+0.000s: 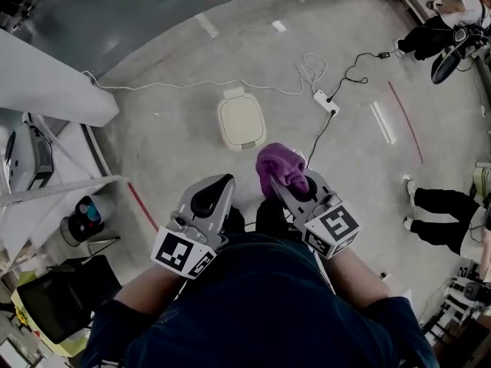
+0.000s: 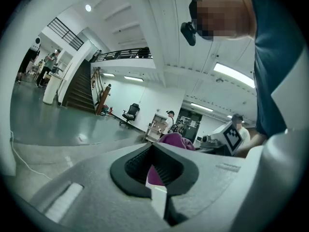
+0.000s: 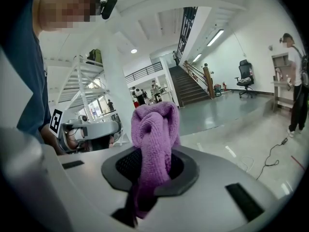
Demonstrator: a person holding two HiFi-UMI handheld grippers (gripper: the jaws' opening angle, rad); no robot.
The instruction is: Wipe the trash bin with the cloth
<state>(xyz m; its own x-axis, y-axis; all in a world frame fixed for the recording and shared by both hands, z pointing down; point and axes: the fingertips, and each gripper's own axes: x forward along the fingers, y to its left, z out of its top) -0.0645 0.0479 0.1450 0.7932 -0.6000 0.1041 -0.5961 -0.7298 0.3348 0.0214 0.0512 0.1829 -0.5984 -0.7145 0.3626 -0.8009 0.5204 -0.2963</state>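
A cream-white trash bin (image 1: 242,121) with its lid down stands on the concrete floor, well ahead of both grippers. My right gripper (image 1: 295,184) is shut on a purple cloth (image 1: 280,167), which bunches up above its jaws. In the right gripper view the cloth (image 3: 154,129) fills the gap of the right gripper (image 3: 152,170) and sticks out upward. Held level beside it at the left, my left gripper (image 1: 211,198) is shut with nothing in it. The left gripper view shows the left gripper (image 2: 154,170) with jaws together, and the cloth (image 2: 176,140) beyond them. Neither gripper view shows the bin.
A white power strip (image 1: 326,102) with trailing cables lies right of the bin. A white table (image 1: 46,83), a metal frame and a small bucket (image 1: 80,221) crowd the left side. One person's legs (image 1: 437,205) stand at the right, another person (image 1: 441,33) is far right.
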